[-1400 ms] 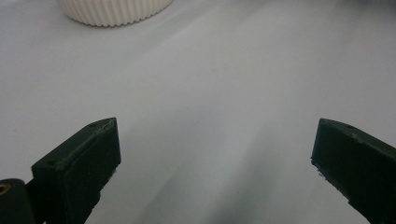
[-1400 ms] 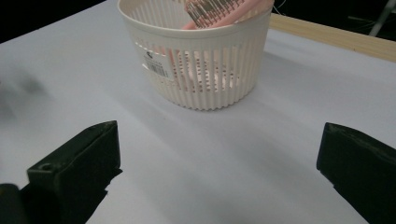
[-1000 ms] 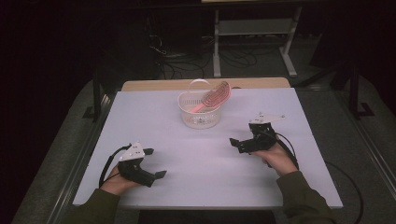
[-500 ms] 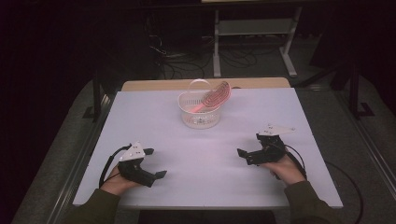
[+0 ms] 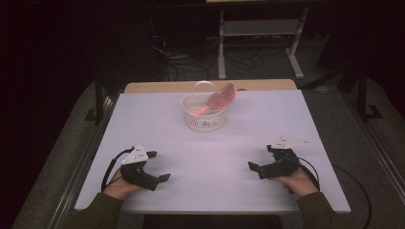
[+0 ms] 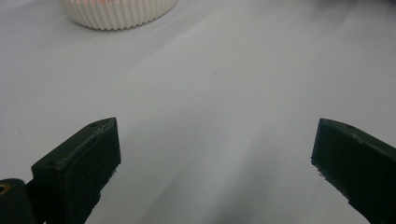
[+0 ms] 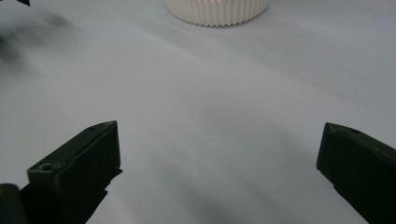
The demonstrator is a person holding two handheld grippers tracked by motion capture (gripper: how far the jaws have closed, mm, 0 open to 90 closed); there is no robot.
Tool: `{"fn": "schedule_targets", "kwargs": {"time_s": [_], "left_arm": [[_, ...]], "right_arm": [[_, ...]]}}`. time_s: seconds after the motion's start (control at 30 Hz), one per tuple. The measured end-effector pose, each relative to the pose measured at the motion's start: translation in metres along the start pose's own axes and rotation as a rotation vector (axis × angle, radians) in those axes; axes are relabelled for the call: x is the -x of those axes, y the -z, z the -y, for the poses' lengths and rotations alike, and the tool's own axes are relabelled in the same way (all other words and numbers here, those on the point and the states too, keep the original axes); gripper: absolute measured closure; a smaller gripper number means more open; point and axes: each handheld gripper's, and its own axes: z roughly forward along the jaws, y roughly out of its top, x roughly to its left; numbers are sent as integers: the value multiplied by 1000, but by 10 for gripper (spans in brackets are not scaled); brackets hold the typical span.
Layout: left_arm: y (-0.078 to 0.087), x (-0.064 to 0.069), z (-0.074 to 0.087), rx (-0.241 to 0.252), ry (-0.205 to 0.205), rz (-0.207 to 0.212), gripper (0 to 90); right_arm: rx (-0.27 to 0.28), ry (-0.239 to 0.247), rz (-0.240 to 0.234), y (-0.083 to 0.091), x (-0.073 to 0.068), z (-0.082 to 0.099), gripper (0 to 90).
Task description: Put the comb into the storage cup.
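A white ribbed basket (image 5: pixel 204 114) stands at the far middle of the white table (image 5: pixel 143 114), and a pink ribbed object (image 5: pixel 220 98) leans in it against the right rim. My left gripper (image 5: pixel 158 166) rests near the front left edge, open, with nothing between its jaws. My right gripper (image 5: pixel 260 157) rests near the front right, open and empty too. In the left gripper view the left gripper (image 6: pixel 215 154) has its jaws wide apart over bare table, with the basket (image 6: pixel 119 11) far ahead. The right gripper (image 7: pixel 219 158) looks the same in its own view, with the basket (image 7: pixel 217 10) ahead.
A wooden board edge (image 5: pixel 157 87) shows beyond the table's far side. Behind it are a metal shelf frame (image 5: pixel 260 28) and cables (image 5: pixel 191 62) on the dark floor. Bare tabletop lies between the two grippers and the basket.
My right gripper has drawn back from beside the basket toward the front right edge of the table. The left gripper has stayed put.
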Motion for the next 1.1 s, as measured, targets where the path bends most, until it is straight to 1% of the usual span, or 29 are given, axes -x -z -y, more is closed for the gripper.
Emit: {"fn": "schedule_targets", "kwargs": {"time_s": [0.23,0.37,0.43,0.53,0.6,0.7,0.87,1.1], "left_arm": [[1,0,0,1,-7,-2,10],[1,0,0,1,-5,-3,10],[1,0,0,0,-5,-2,10],[0,0,0,-2,-5,0,10],[0,0,0,0,-2,-2,10],[0,0,-1,1,-5,-2,10],[-1,0,-1,-3,-8,5,10],[-2,0,-1,-2,-6,4,10]], "right_arm": [[-13,-1,5,4,-2,9,0],[-31,1,7,4,-3,14,0],[-43,12,13,5,-3,16,0],[-46,10,14,5,-3,17,0],[-55,18,16,6,-3,19,0],[-76,20,18,5,-2,22,0],[-89,26,25,5,-3,23,0],[-91,28,21,5,-2,24,0]]}}
